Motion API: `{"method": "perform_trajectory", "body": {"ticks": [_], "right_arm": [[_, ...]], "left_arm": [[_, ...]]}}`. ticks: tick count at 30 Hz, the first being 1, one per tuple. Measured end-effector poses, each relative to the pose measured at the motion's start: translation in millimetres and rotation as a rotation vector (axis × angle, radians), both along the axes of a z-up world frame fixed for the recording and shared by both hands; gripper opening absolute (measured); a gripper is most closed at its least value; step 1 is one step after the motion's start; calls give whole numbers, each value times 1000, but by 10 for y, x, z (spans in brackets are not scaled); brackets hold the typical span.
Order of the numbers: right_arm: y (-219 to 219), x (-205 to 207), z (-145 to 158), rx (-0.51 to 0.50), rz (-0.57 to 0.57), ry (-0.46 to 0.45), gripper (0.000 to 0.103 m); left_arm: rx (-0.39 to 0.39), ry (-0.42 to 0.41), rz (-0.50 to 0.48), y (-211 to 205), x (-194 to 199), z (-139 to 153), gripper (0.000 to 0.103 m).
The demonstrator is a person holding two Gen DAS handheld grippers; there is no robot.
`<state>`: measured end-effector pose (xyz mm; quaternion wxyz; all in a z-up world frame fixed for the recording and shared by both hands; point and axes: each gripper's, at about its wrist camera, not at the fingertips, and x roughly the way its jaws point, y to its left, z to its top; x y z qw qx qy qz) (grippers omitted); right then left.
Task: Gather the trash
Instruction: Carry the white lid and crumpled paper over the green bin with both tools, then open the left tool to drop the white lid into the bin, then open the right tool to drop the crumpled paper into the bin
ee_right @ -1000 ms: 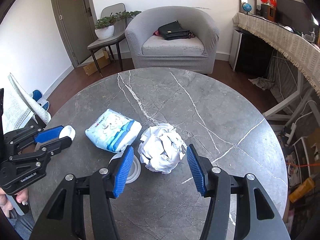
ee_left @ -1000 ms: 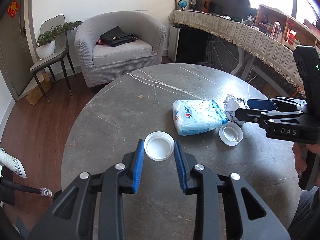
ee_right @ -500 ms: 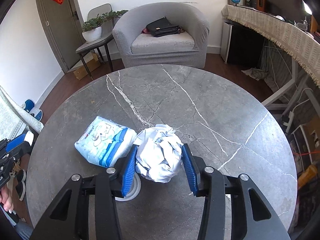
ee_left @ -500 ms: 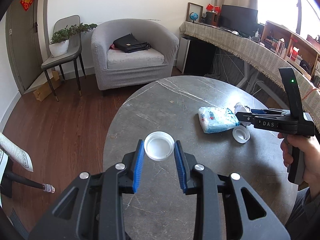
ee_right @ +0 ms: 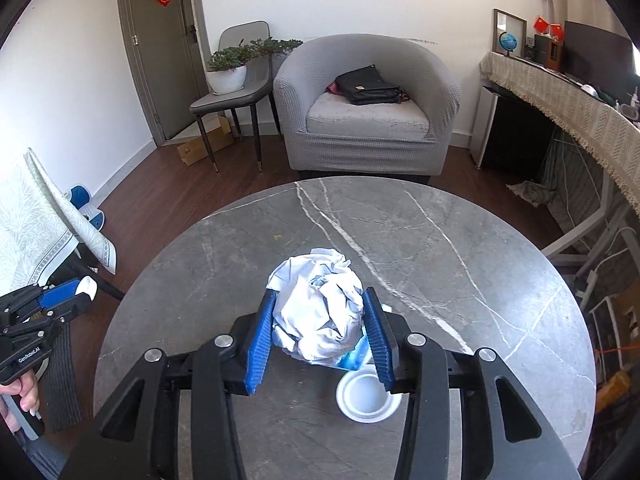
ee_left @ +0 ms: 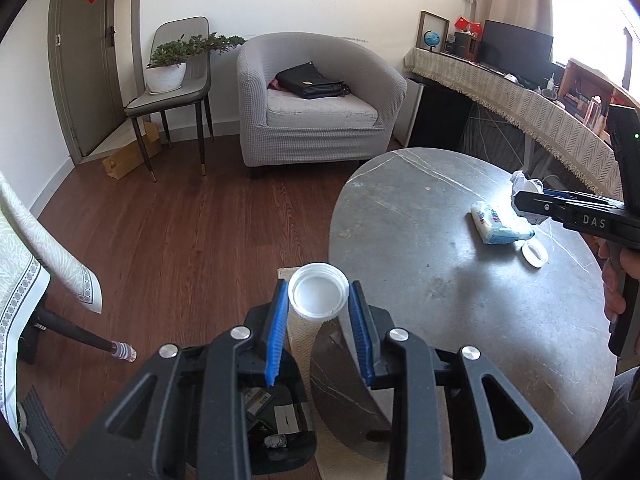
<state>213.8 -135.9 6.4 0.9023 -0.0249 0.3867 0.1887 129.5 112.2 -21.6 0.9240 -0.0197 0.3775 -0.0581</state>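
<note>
A white lid [ee_left: 319,295] is held in the left tongs [ee_left: 319,320] past the desk [ee_left: 460,280] edge, above the bin [ee_left: 276,432] at 6 o'clock. It should be lowered before release. Crumpled paper [ee_right: 320,312] is gripped by the right tongs [ee_right: 318,334] above the desk.

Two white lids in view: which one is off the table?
The white round plastic lid clamped in the left tongs; the other lid lies on the table.
</note>
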Motion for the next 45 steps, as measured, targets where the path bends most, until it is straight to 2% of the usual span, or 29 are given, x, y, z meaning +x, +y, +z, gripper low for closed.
{"method": "perform_trajectory", "body": {"ticks": [7, 18, 23, 32, 34, 35, 38, 45], "right_arm": [[621, -181, 20, 20, 129, 16, 44], [1327, -465, 13, 13, 281, 31, 44], [1657, -613, 8, 11, 339, 37, 44], [2257, -825, -106, -59, 425, 47, 44], [2344, -844, -135, -60, 428, 60, 44], [2375, -847, -152, -58, 428, 67, 44], [2515, -864, -232, -68, 432, 85, 44], [2729, -920, -512, -96, 434, 134, 44]], "left_arm": [[4, 56, 69, 443, -87, -233, 33], [80, 191, 104, 909, -229, -756, 33], [55, 252, 112, 1037, -263, -948, 33], [22, 337, 145, 1217, -261, -1191, 33], [22, 350, 155, 1263, -274, -1238, 40], [19, 352, 153, 1282, -288, -1251, 43], [21, 345, 156, 1355, -344, -1251, 44], [-23, 235, 179, 1546, -543, -911, 45]]}}
